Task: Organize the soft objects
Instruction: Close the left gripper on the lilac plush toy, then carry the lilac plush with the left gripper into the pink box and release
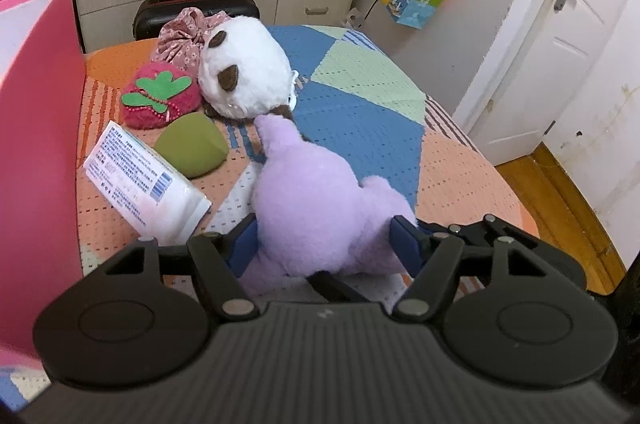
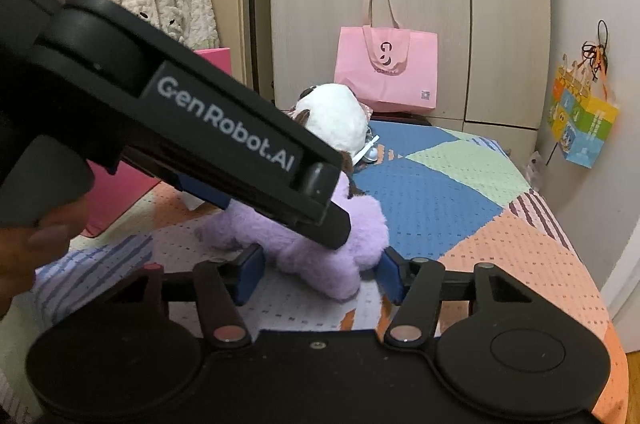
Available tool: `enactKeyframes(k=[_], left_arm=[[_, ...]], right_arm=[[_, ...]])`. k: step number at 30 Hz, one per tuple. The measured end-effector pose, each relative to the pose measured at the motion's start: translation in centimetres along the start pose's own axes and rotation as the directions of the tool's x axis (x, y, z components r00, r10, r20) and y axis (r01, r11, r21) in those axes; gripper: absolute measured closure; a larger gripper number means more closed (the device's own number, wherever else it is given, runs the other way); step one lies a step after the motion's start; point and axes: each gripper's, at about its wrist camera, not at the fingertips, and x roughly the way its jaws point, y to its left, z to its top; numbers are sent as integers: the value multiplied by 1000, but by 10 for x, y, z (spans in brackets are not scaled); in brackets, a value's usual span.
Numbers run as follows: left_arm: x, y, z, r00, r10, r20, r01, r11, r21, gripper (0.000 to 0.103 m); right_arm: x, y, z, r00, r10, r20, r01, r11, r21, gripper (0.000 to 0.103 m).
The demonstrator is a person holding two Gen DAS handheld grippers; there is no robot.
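Both grippers clamp the purple plush [image 1: 308, 192] on the patchwork bed [image 1: 452, 164]: left gripper [image 1: 324, 244] around its body, right gripper [image 2: 320, 274] on a lower limb. Panda plush [image 1: 244, 72], strawberry toy [image 1: 160, 94], green sponge [image 1: 192, 144] and wipes pack [image 1: 140, 180] crowd beyond, seen only in the left view.

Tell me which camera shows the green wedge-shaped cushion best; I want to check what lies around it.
The left wrist view. There the green cushion lies in full view on the bed, between the strawberry plush and the white tissue pack. The right wrist view shows nothing of it: the left tool crosses that side of the picture.
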Motion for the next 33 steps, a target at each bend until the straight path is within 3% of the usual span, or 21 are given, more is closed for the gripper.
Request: enactKeyframes(k=[5,10,24,28,33], left_arm=[[-20,-5,-6,1000,-2,13,2,1000,3,36],[-37,-6,-17,1000,-15,-15,16,1000,18,37],[-116,24,-35,996,-81,-35,78,993,-84,37],[-145,32,-41,998,-64,-24,61,994,-94,37],[-176,47,-46,999,-46,-15,43,989,-144,37]], right_arm=[[-12,1,8,1000,20,-22,-19,999,33,39],[-24,-4,16,988,105,-110,-88,985,151,39],[-68,46,47,966,200,-161,-191,979,70,39],[-80,68,58,959,235,-158,-234,972,30,39],[-82,83,76,931,324,-166,-318,946,66,39]])
